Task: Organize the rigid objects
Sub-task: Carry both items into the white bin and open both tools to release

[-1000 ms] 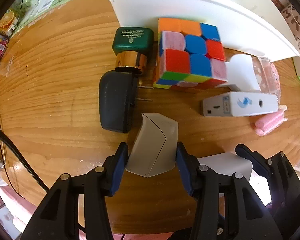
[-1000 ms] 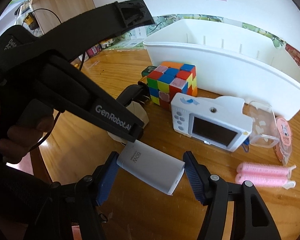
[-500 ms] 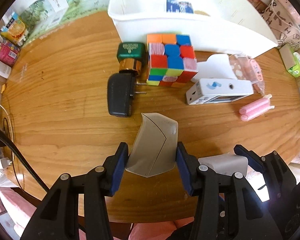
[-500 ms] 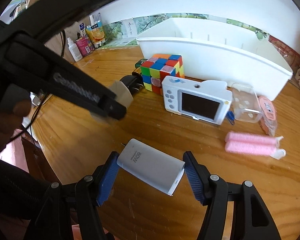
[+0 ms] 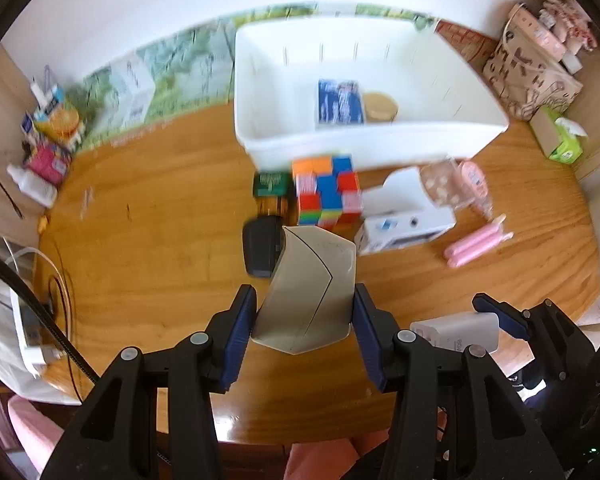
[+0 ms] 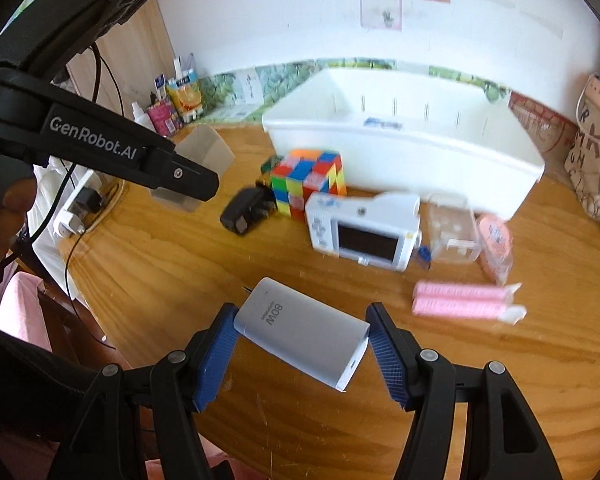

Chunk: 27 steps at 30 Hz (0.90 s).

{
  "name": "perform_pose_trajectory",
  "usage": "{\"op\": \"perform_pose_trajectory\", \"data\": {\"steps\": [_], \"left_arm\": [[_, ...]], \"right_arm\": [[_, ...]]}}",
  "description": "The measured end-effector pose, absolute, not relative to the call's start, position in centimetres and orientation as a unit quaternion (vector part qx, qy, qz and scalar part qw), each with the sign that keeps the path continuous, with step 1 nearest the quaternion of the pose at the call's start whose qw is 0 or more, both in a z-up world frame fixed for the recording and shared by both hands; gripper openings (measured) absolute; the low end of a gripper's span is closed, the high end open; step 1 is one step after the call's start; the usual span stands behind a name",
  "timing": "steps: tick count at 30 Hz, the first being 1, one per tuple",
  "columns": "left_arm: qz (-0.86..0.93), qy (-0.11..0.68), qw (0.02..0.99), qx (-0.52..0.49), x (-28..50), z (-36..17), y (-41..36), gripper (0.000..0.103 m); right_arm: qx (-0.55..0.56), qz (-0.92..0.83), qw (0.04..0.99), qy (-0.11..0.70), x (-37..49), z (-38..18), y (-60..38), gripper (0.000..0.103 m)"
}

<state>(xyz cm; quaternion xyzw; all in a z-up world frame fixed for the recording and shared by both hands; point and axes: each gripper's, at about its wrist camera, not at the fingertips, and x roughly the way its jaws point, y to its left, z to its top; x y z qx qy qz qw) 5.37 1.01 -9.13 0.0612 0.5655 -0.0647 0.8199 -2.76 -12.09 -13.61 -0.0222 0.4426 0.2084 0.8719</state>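
Note:
My left gripper [image 5: 304,316] is shut on a grey-beige angular box [image 5: 308,288], held above the wooden table. My right gripper [image 6: 300,344] is shut on a silver charger block [image 6: 300,340] marked 80W, also lifted off the table. From the left wrist view the charger block [image 5: 456,330] shows at the lower right. On the table lie a colourful puzzle cube [image 5: 326,190], a black plug adapter [image 5: 260,248], a white toy camera [image 6: 364,228] and pink hair rollers [image 6: 460,300]. A white bin [image 5: 364,148] stands behind them, holding a blue packet [image 5: 340,102] and a round tan object [image 5: 380,106].
A green-capped item [image 5: 270,186] sits left of the cube. A clear plastic case [image 6: 454,228] and a pink round packet [image 6: 496,240] lie right of the camera. Bottles and boxes [image 5: 48,136] line the far left; a patterned bag [image 5: 532,76] stands at the right.
Both grippers rose with their loads; the table objects look smaller and farther. The left view tilted up, so the bin's inside and the wall now show.

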Motion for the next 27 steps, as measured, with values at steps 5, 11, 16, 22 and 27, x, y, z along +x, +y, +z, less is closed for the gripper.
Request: {"op": "perform_pose_trajectory", "data": {"steps": [5, 11, 16, 22, 27], "left_arm": [[-0.071, 0.531, 0.841, 0.072, 6.2, -7.0, 0.8, 0.052], [-0.072, 0.497, 0.861, 0.077, 7.5, -4.2, 0.5, 0.052], [-0.07, 0.477, 0.873, 0.074, 8.4, -2.3, 0.3, 0.052], [-0.071, 0.457, 0.884, 0.074, 9.4, -0.7, 0.0, 0.052], [-0.071, 0.435, 0.895, 0.072, 10.3, 0.7, -0.2, 0.052]], "right_arm": [[-0.023, 0.207, 0.886, 0.415, -1.9, -11.1, -12.2, 0.066], [-0.034, 0.195, 0.903, 0.381, -0.1, -8.2, -12.6, 0.066], [-0.045, 0.188, 0.916, 0.353, 1.5, -6.1, -13.5, 0.066], [-0.052, 0.18, 0.927, 0.325, 3.5, -4.2, -14.2, 0.066], [-0.056, 0.176, 0.935, 0.303, 5.0, -2.8, -14.7, 0.066]]}}
